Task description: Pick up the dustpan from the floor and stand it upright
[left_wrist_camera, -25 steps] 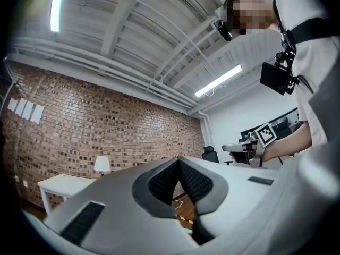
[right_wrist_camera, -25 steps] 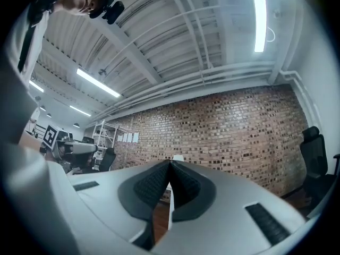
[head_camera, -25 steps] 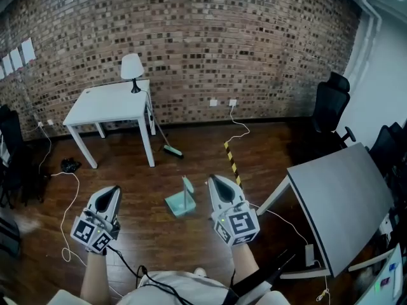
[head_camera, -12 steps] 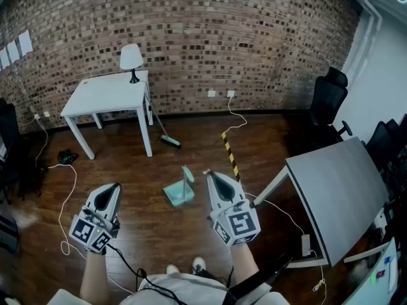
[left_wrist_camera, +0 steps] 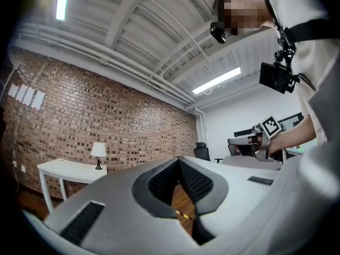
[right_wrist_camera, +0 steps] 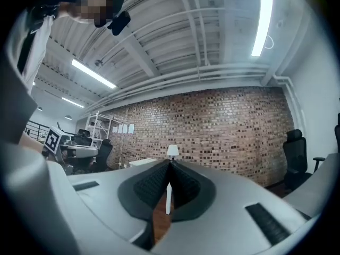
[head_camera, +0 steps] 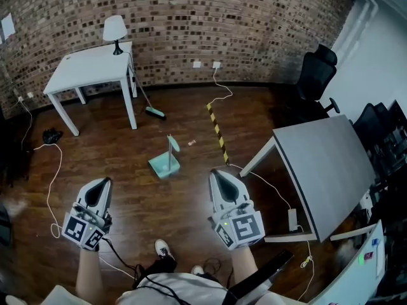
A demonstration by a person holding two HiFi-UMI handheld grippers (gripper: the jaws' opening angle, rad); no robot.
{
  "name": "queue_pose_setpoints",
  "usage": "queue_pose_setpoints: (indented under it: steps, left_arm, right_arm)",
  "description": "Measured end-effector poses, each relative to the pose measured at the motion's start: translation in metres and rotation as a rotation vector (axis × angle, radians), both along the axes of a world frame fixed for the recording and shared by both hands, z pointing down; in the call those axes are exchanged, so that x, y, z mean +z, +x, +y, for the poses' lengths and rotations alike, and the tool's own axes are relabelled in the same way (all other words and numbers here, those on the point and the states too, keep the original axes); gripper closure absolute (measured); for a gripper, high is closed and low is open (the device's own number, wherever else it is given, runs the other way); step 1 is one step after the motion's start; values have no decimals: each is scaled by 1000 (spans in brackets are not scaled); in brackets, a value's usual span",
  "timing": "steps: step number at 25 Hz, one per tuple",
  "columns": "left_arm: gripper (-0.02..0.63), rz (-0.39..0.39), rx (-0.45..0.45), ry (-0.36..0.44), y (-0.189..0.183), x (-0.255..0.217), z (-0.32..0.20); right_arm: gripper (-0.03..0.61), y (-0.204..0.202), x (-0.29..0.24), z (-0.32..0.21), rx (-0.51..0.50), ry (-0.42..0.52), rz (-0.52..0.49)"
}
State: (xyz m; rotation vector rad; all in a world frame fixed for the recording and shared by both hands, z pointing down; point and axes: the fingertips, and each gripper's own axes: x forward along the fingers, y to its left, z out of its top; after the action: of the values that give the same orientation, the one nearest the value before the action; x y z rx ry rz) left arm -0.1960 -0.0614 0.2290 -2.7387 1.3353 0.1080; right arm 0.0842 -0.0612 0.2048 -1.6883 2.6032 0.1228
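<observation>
The teal dustpan (head_camera: 164, 165) rests on the wooden floor in the head view, its handle pointing up. Neither gripper touches it. My left gripper (head_camera: 102, 182) hangs low at the left, well short of the dustpan, with its jaws together and nothing in them. My right gripper (head_camera: 216, 173) is to the dustpan's lower right, a clear gap away, also shut and empty. In the left gripper view the left gripper (left_wrist_camera: 178, 161) shows tips that meet. The right gripper (right_wrist_camera: 170, 163) points level at the brick wall in its own view. The dustpan is in neither gripper view.
A white table (head_camera: 89, 65) with a lamp (head_camera: 114, 27) stands at the back left, and a broom (head_camera: 154, 113) leans by its leg. A yellow-black strip (head_camera: 216, 132) crosses the floor. A grey desk (head_camera: 324, 170) stands at right, a black chair (head_camera: 315, 75) behind it. Cables (head_camera: 54, 170) trail at left.
Both grippers and the head camera have drawn back from the dustpan. The right gripper was beside it and is now clearly apart. The dustpan stands as before.
</observation>
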Motion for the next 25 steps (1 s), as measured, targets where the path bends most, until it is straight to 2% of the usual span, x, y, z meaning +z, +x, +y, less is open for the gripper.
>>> queue_pose_setpoints:
  steps: [5, 10, 16, 21, 25]
  left_arm:
    - [623, -11, -15, -9, 23, -1, 63]
    - [623, -42, -84, -33, 73, 16, 158]
    - [623, -64, -116, -41, 130, 28, 271]
    - [623, -71, -93, -44, 158, 17, 343]
    - [623, -83, -99, -36, 164, 5, 367]
  right_arm:
    - [598, 29, 1, 60, -4, -14, -6]
    - [598, 67, 11, 152, -80, 6, 36]
    - [598, 108, 33, 254, -147, -18, 36]
    - [598, 117, 39, 314, -175, -70, 31]
    - [598, 118, 30, 332, -184, -66, 14]
